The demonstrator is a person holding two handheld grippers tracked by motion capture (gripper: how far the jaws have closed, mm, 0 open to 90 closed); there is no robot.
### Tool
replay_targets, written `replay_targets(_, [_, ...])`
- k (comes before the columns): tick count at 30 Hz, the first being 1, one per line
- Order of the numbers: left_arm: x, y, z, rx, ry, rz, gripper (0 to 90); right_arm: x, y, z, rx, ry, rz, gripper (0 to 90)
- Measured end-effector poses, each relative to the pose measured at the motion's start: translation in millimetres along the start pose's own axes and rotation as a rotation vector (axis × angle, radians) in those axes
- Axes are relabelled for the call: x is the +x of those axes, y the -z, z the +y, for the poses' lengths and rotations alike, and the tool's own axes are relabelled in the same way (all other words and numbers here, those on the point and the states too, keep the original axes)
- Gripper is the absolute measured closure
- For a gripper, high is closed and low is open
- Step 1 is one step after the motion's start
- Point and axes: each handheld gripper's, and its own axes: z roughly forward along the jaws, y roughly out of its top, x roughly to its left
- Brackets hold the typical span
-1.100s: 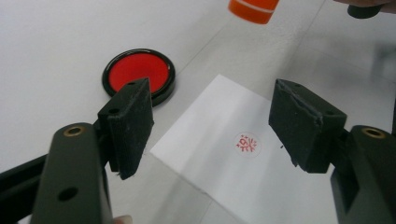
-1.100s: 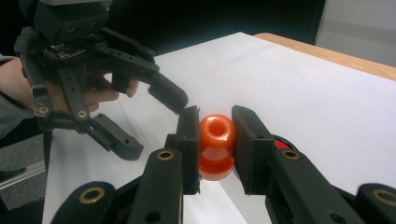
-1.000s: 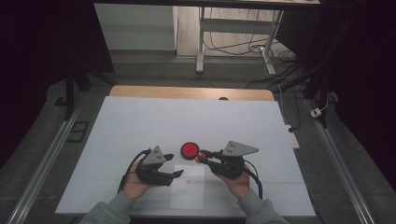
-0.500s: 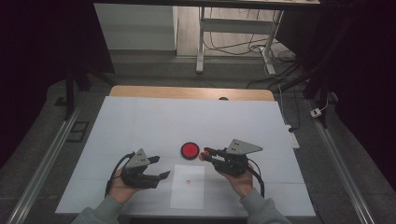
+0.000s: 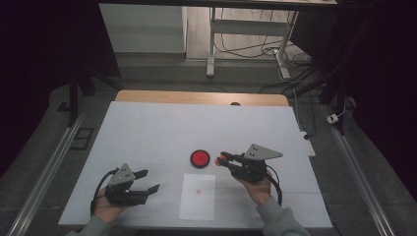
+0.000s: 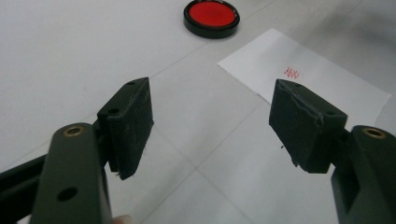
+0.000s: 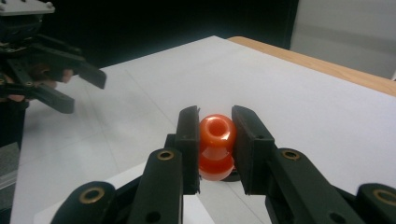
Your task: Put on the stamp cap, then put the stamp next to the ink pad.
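Note:
My right gripper (image 5: 222, 159) is shut on an orange-red stamp handle (image 7: 216, 143), held just right of the round red ink pad (image 5: 200, 158). In the right gripper view the rounded handle sits squeezed between both pads (image 7: 189, 140). A white sheet of paper (image 5: 198, 195) lies in front of the ink pad and bears a small red stamp mark (image 6: 292, 72). My left gripper (image 5: 150, 180) rests low near the table's front left, to the left of the paper, open with nothing between its pads (image 6: 133, 119). The ink pad (image 6: 211, 17) lies ahead of it.
The white tabletop (image 5: 162, 128) stretches wide behind the ink pad, with a wooden strip (image 5: 201, 97) along its far edge. Metal rails (image 5: 44, 172) run down both sides of the table. My left gripper (image 7: 70, 86) hangs at the left in the right gripper view.
My left gripper has slid to the left, away from the paper, and sits a little lower. The right gripper with the stamp has stayed put.

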Motion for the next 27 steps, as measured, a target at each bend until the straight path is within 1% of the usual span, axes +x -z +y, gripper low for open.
replay_targets(4, [1.5, 2.0, -5.1, 0.008, 0.002, 0.006, 30.3, -4.3, 3.6, 0.4, -0.004, -0.001, -0.019, 72.2])
replay_targets(8, [3.0, 1.2, -6.4, 0.013, 0.009, 0.007, 30.3, -8.6, 6.6, 0.5, -0.004, -0.002, -0.036, 72.2])
replay_targets(15, [3.8, 1.3, -6.3, 0.006, 0.013, 0.026, 30.3, -9.7, 7.8, 0.6, -0.002, 0.005, -0.043, 72.2])
replay_targets(19, [3.9, 1.7, -6.2, 0.005, 0.016, 0.026, 30.4, -9.9, 8.3, 0.7, -0.002, 0.006, -0.043, 72.2])
replay_targets(25, [4.0, 0.2, -5.5, 0.008, 0.015, 0.016, 30.4, -12.9, 8.8, 0.5, -0.003, 0.007, -0.057, 72.2])
replay_targets(27, [4.0, -0.6, -5.7, 0.013, 0.012, 0.013, 30.4, -14.5, 8.3, -0.1, 0.005, 0.009, -0.061, 72.2])
